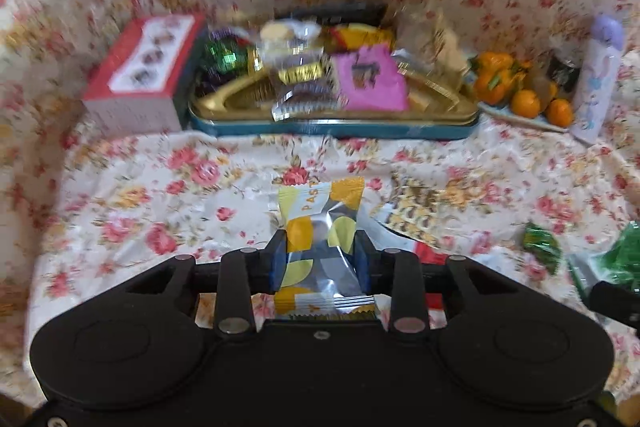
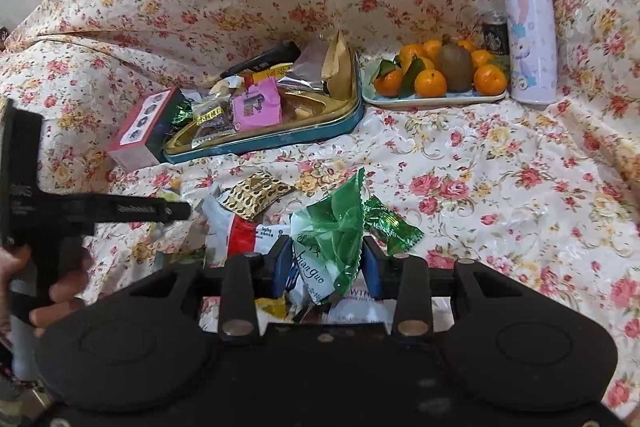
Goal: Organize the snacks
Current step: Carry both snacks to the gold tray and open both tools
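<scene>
Gripping a yellow-and-silver pastry packet (image 1: 320,247) in the left gripper (image 1: 320,259), its jaws closed on the wrapper's middle, and a green-and-white snack bag (image 2: 332,247) pinched in the jaws of the right gripper (image 2: 329,263), we hold both above the flowered cloth (image 2: 500,195), near the loose pile. Both wrappers are slick and puffy, so we judge either could slide out on the way to the gold tray (image 1: 240,103) at the far side. That tray looks crowded already, so a careless drop may knock the pink packet (image 1: 370,79) over its rim.
</scene>
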A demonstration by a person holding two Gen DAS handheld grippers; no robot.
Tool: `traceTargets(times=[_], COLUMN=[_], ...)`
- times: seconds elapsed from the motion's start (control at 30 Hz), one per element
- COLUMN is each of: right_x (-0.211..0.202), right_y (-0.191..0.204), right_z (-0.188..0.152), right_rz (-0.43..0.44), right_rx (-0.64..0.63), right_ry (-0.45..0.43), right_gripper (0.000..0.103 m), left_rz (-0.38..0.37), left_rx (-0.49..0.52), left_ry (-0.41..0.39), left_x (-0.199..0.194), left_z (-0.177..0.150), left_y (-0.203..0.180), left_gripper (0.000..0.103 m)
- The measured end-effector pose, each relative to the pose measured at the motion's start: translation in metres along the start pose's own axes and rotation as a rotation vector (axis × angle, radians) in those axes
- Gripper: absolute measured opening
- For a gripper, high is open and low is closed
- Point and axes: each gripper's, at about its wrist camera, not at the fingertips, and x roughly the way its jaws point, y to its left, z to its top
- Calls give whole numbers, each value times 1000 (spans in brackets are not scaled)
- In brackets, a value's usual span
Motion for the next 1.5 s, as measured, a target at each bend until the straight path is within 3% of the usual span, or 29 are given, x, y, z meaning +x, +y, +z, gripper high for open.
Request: traceTargets(times=[0.23, 0.43, 0.8, 1.13, 1.5], right_x=[-36, -58, -81, -97, -99], right_y=[5, 8, 13, 22, 27], right_z=[-26, -57, -109, -138, -144], right_rz=[6, -7, -20, -39, -65], right_rx=[15, 9, 17, -6, -42], right_ry=[2, 21, 66, 106, 130], right_gripper=[39, 40, 40, 40, 41], left_rz=[12, 36, 108, 141, 146], left_rx=[35, 46, 32, 24, 43], left_ry=[-34, -10, 102, 152, 101], left_x=[-69, -94, -100, -101, -109], left_z=[-27, -64, -130, -162, -171], left_y=[-21, -37, -47, -47, -45], left_gripper=[43, 43, 43, 44, 47])
